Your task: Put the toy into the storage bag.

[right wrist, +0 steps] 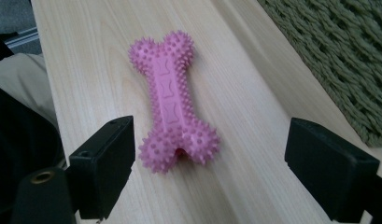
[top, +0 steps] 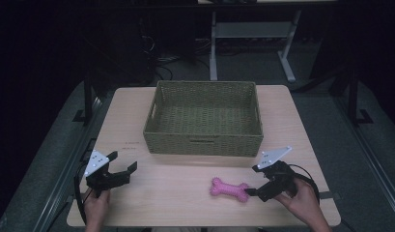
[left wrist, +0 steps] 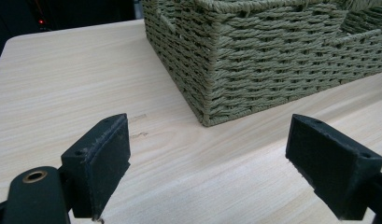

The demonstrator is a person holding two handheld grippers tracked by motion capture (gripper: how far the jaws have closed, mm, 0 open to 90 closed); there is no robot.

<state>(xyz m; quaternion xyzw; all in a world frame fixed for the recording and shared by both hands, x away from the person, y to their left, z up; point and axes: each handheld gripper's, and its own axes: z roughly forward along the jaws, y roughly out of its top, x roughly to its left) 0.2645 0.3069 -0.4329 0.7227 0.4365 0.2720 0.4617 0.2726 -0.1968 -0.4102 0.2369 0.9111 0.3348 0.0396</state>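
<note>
A pink spiky bone-shaped toy [top: 229, 188] lies flat on the light wood table [top: 166, 193] near its front edge. My right gripper [top: 252, 180] sits just right of the toy and points at it. In the right gripper view its jaws [right wrist: 209, 140] stand wide open, and the toy [right wrist: 172, 102] has its near knobbed end between the fingertips without touching either pad. My left gripper [top: 123, 161] rests at the table's front left, open with nothing between its jaws [left wrist: 209, 126], aimed at the basket's corner.
A green woven basket [top: 204, 140] stands at the middle back of the table, with handle slots in its walls; it appears close ahead in the left gripper view [left wrist: 272, 60] and at the right in the right gripper view [right wrist: 338, 60]. Dark floor and desk legs lie beyond.
</note>
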